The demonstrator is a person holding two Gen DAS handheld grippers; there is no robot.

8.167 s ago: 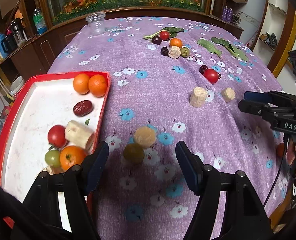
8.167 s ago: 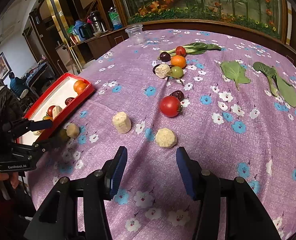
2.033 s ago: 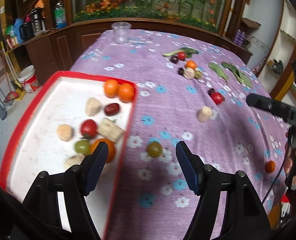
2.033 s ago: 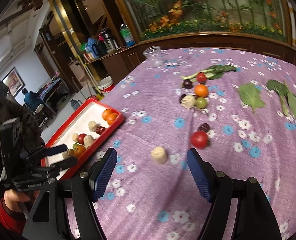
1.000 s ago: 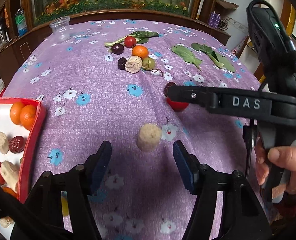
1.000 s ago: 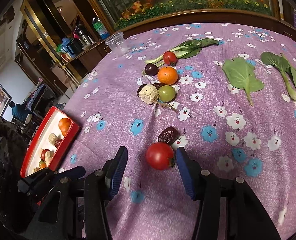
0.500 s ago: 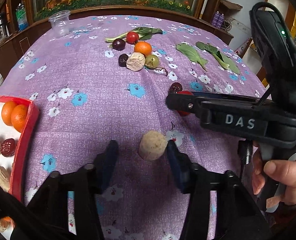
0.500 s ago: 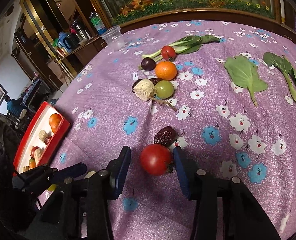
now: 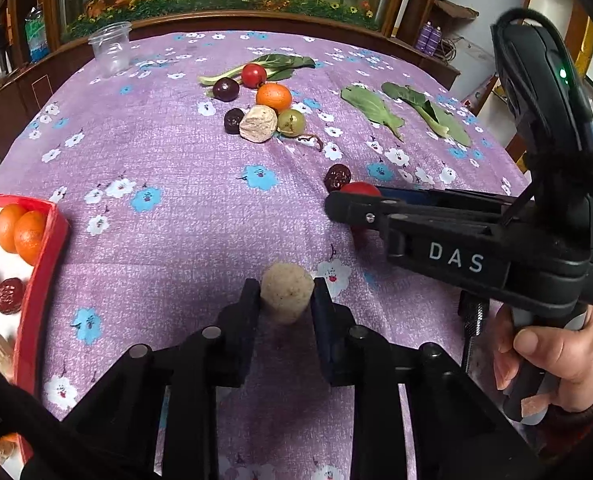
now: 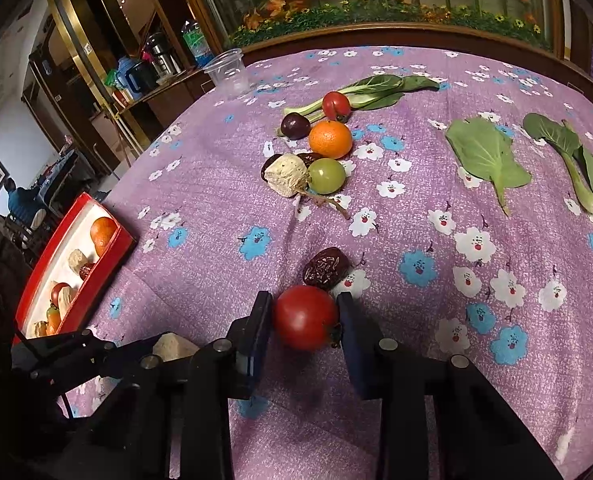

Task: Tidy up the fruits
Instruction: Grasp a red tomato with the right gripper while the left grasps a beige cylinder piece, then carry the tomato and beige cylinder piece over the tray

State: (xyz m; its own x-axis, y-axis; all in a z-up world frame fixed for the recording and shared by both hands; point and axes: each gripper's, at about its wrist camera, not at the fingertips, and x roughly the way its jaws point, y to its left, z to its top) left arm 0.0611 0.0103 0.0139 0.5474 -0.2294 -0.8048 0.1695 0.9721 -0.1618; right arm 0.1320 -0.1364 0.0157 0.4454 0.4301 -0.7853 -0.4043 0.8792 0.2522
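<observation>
Purple flowered cloth (image 9: 184, 184) covers the table, and both grippers are down at its near edge. The left gripper (image 9: 286, 300) has its two pads pressed against the sides of a pale beige chunk (image 9: 286, 294) that stands on the cloth; its lower end is hidden between the fingers. The right gripper (image 10: 304, 318) is closing its jaws on a red tomato (image 10: 305, 317), and both pads already touch its sides. In the left wrist view that tomato is mostly hidden behind the gripper's black finger, only a red sliver showing. A wrinkled dark date (image 10: 326, 267) lies just beyond the tomato, touching it or nearly so; I cannot tell which.

At the far left, a red tray (image 10: 108, 258) is cut off by the frame edge in the left wrist view and partly blocked by the left gripper in the right wrist view. It holds oranges, pale chunks, a date and a tomato, though the nearest pieces are too small to make out.

Farther along the cloth sits a cluster: an orange (image 10: 330, 139), a green tomato (image 10: 327, 176), a second pale chunk (image 10: 286, 175), a dark plum (image 10: 295, 126) and another red tomato (image 10: 336, 106) resting on a leafy stalk (image 10: 376, 90). More green leaves (image 10: 486, 158) lie to the right, the outermost cut off. A clear plastic cup (image 10: 228, 74) stands at the far edge.
</observation>
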